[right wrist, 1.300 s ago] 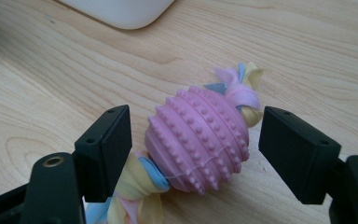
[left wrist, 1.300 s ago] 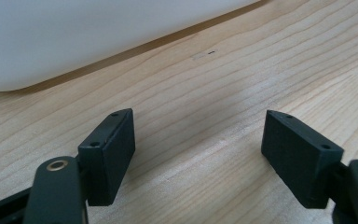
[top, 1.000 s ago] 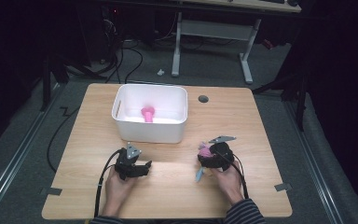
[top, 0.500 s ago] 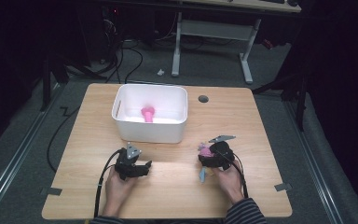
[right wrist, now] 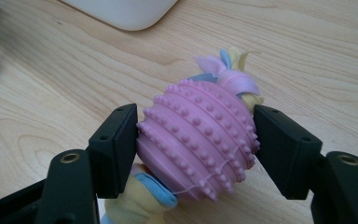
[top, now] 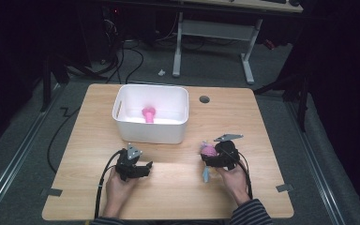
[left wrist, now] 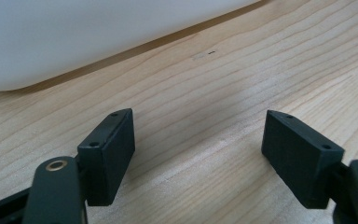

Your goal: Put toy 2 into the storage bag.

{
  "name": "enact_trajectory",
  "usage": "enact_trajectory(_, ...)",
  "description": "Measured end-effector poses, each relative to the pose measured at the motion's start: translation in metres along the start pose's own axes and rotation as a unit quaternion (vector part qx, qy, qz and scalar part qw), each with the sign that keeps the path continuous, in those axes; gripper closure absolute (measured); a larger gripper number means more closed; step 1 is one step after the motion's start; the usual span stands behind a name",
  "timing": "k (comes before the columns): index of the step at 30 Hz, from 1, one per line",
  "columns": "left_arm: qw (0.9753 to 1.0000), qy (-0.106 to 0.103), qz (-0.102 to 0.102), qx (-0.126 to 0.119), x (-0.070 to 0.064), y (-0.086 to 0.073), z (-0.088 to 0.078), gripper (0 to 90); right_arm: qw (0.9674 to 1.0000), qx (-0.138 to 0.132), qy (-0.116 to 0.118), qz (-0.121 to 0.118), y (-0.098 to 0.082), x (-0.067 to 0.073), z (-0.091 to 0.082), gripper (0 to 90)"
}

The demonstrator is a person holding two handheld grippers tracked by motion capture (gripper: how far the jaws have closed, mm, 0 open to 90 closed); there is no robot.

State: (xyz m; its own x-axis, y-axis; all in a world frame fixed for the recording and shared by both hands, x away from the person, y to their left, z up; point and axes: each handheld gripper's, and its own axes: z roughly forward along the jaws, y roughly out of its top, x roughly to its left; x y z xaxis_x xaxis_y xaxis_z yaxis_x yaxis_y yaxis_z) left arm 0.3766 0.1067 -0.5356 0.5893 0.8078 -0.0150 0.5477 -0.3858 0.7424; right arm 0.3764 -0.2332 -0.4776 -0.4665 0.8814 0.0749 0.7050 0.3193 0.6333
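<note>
A pink studded ball toy [right wrist: 198, 137] with pastel fabric strips knotted through it sits between the two jaws of my right gripper [right wrist: 196, 149], which is shut on it just above the wooden table [top: 178, 187]. In the high view the same pink toy [top: 208, 150] shows at the right gripper [top: 211, 157], with a blue strip hanging toward the person. My left gripper [left wrist: 198, 149] stands open, with bare wood between its jaws, close in front of the white bin [left wrist: 74, 37]. The white bin [top: 151, 132] holds a second pink object [top: 148, 114]. In the high view the left gripper [top: 138, 168] rests at the front left.
A round cable hole [top: 204, 99] lies in the tabletop right of the bin. Cables trail from both grippers toward the person's forearms. Beyond the table stand a desk frame [top: 213, 35] and floor cables. Tape marks sit at the front corners.
</note>
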Motion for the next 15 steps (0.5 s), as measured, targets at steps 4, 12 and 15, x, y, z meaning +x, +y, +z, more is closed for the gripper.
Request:
enact_trajectory(4,1.0,0.0,0.0,0.0,0.0,0.0,0.0,26.0,1.0,0.002,0.009,-0.001,-0.001,-0.001,-0.002,33.4)
enact_trajectory(12,1.0,0.0,0.0,0.0,0.0,0.0,0.0,26.0,0.999,0.01,0.043,-0.005,0.005,-0.004,-0.013,33.4)
enact_trajectory(15,1.0,0.0,0.0,0.0,0.0,0.0,0.0,26.0,0.9978,0.008,0.065,-0.007,0.01,-0.006,-0.019,33.4)
